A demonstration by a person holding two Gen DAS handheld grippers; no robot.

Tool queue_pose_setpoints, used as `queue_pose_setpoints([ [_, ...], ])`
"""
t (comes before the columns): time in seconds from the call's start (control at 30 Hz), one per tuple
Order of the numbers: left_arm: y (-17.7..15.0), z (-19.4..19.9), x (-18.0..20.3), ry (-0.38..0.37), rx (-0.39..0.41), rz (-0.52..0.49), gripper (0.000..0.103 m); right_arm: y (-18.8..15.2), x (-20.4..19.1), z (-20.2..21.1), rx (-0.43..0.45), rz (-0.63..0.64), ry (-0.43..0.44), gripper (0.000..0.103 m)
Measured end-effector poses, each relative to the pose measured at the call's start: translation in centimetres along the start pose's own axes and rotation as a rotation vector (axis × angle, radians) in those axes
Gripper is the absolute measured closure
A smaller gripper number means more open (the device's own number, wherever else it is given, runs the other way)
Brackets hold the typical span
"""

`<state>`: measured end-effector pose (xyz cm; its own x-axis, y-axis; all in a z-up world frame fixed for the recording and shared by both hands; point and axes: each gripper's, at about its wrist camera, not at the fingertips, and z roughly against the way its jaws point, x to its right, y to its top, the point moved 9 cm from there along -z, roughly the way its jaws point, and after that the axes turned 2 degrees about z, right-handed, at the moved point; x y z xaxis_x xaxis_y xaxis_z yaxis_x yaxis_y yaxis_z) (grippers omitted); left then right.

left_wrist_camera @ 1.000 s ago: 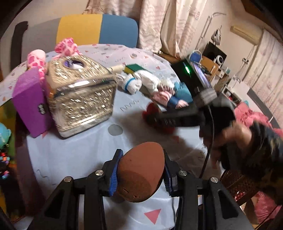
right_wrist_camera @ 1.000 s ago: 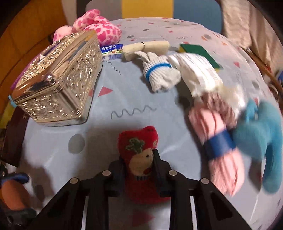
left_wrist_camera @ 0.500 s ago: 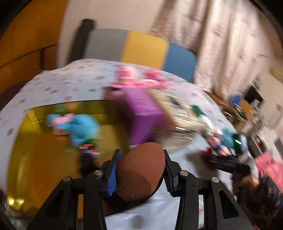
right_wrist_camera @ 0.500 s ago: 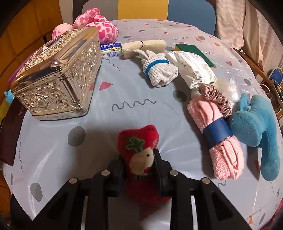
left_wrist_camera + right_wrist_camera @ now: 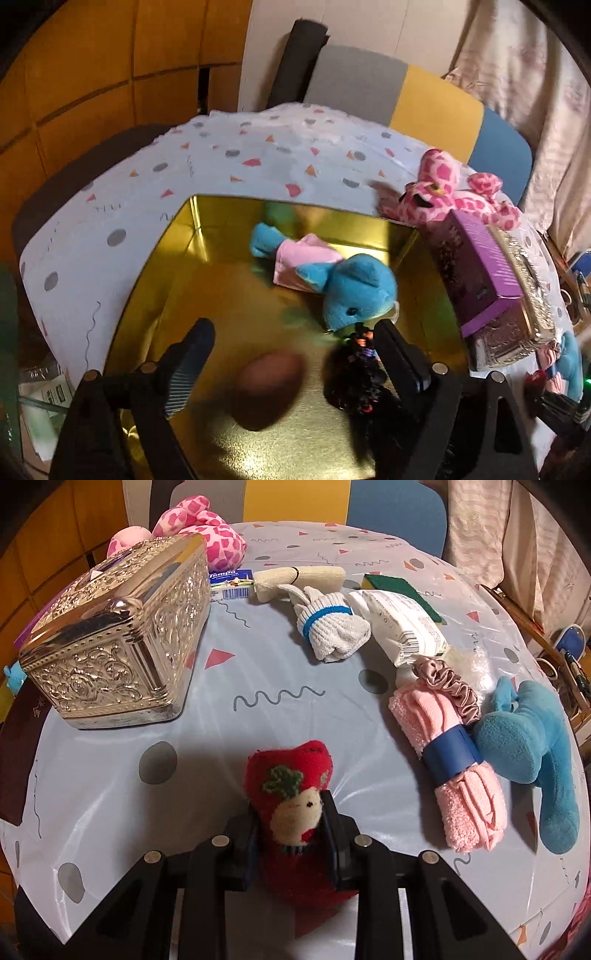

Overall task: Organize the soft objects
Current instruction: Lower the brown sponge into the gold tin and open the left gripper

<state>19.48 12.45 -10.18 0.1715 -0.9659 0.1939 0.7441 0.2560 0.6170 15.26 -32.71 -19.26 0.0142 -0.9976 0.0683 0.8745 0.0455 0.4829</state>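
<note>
Opening our left fingers (image 5: 291, 354), we let the brown sponge (image 5: 269, 391) go; a second ago it was clamped over the tabletop, now it falls blurred into the gold box (image 5: 177, 266) beside the blue plush (image 5: 354, 288). Our right fingers (image 5: 291, 830) stay clenched on the red sock (image 5: 291, 775), likely next.

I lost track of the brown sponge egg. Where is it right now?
In the left wrist view, the brown sponge egg is inside the gold box, blurred between the opening left claw fingers, below the blue plush.
</note>
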Motion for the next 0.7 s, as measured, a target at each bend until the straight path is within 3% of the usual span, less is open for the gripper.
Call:
queue_pose_setpoints([
  [0.07,0.1,0.8,0.4,-0.001,0.026,-0.016,0.005,0.0,-0.1,-0.1,0.004,0.0,-0.005,0.074],
  [0.2,-1.0,3.4,2.5,-0.019,0.086,-0.081,0.001,-0.1,-0.3,0.0,0.019,-0.002,-0.023,0.075],
  [0.37,-3.4,5.9,5.6,-0.083,0.099,-0.128,0.0,-0.4,-0.7,0.3,0.008,-0.015,-0.035,0.075],
  [0.7,-5.7,7.7,6.4,-0.089,0.099,-0.171,0.0,-1.9,-3.7,2.4,-0.007,-0.077,0.115,0.079],
])
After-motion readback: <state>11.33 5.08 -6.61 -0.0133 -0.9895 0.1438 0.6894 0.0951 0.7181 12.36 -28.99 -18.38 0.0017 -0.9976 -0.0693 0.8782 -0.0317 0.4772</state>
